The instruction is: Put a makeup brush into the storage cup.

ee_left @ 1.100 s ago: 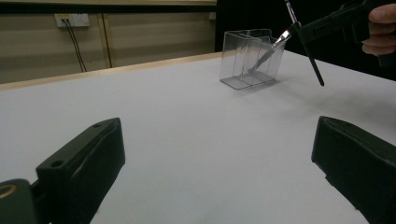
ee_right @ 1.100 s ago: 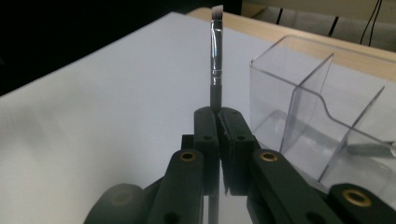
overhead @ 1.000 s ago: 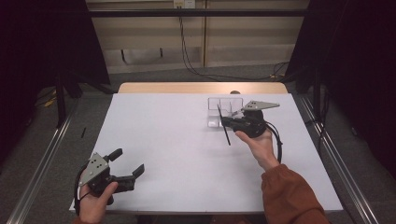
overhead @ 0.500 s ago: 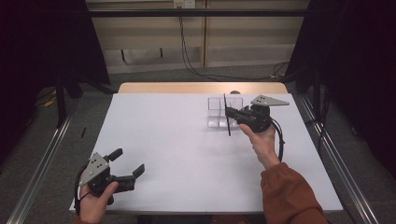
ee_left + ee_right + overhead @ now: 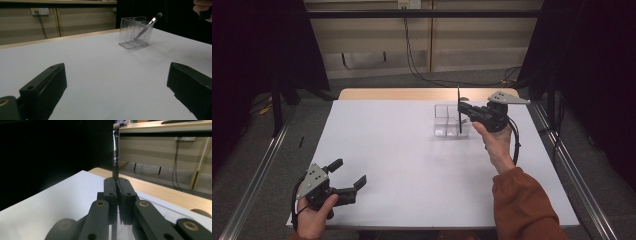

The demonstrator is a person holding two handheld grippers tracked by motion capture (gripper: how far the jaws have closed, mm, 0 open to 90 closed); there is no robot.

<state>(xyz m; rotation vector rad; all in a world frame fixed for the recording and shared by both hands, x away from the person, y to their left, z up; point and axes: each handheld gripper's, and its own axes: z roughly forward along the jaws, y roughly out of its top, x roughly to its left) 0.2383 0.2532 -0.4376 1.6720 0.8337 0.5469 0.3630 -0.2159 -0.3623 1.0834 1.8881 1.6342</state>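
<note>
A thin black brush [image 5: 459, 97] stands nearly upright, with my right gripper [image 5: 463, 109] shut on its handle. In the right gripper view the jaws [image 5: 116, 181] press together on the handle and the brush [image 5: 115, 152] rises above them, bristles up. Its lower end reaches into a clear compartmented container [image 5: 443, 114] at the far right of the white table. In the left gripper view the brush [image 5: 148, 25] leans in that container [image 5: 130, 33]. My left gripper [image 5: 348, 173] rests open and holding nothing at the table's near left corner, its jaws [image 5: 117, 72] spread wide.
The white table top [image 5: 412, 165] has a wooden strip [image 5: 387, 94] along its far edge. Metal rails [image 5: 257, 175] run on the floor at both sides. Cables hang from a wall socket [image 5: 409, 4] behind. A hand [image 5: 202, 6] shows at the left gripper view's top right.
My right gripper has carried the brush away from me to the container and turned it from tilted to nearly upright. The left gripper has stayed put.
</note>
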